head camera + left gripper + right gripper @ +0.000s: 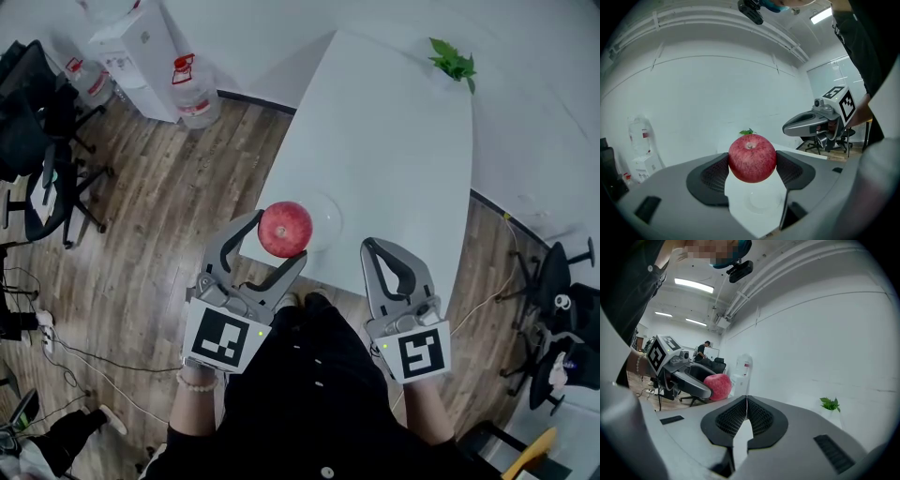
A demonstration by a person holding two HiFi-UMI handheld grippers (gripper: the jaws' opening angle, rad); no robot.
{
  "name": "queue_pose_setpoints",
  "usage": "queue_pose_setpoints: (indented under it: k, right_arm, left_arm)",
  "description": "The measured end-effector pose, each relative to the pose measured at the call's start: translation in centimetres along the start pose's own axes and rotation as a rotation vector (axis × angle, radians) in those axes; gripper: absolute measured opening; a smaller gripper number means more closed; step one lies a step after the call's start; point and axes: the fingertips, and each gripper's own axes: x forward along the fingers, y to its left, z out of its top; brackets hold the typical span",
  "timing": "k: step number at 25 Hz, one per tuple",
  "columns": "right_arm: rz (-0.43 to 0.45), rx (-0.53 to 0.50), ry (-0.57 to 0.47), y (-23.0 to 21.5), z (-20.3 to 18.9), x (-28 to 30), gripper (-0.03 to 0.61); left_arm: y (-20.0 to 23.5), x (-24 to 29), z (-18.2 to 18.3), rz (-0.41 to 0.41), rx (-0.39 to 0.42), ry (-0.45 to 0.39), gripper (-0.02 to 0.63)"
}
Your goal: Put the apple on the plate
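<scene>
A red apple (284, 228) is held in the air between the jaws of my left gripper (279, 235), which is shut on it; in the left gripper view the apple (752, 158) fills the gap between the two dark pads. Just right of and below it, a clear plate (322, 221) lies on the white table (394, 159) near its front edge, also seen as the plate (761, 200) under the apple. My right gripper (374, 248) hovers at the table's near edge, shut with nothing in it, its pads (758, 416) touching.
A small green plant (454, 62) stands at the table's far end. Water bottles (195, 91) and a white box (139, 54) sit on the wood floor at the left. Office chairs (42, 159) stand left and right (562, 281).
</scene>
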Motion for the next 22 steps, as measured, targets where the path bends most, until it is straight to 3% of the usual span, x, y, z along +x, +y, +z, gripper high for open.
queue_pose_setpoints:
  k: [13,22]
  right_arm:
    - [0.046,0.008,0.02,-2.2,-1.0,0.7,0.041]
    - [0.031,0.027,0.049,-3.3,-2.7,-0.2,0.041]
  left_arm:
    - [0.0,2.5,0.3,0.03,-0.008,0.016,0.327]
    - [-1.4,4.7,-1.1,0.004,0.012,0.052,0.327]
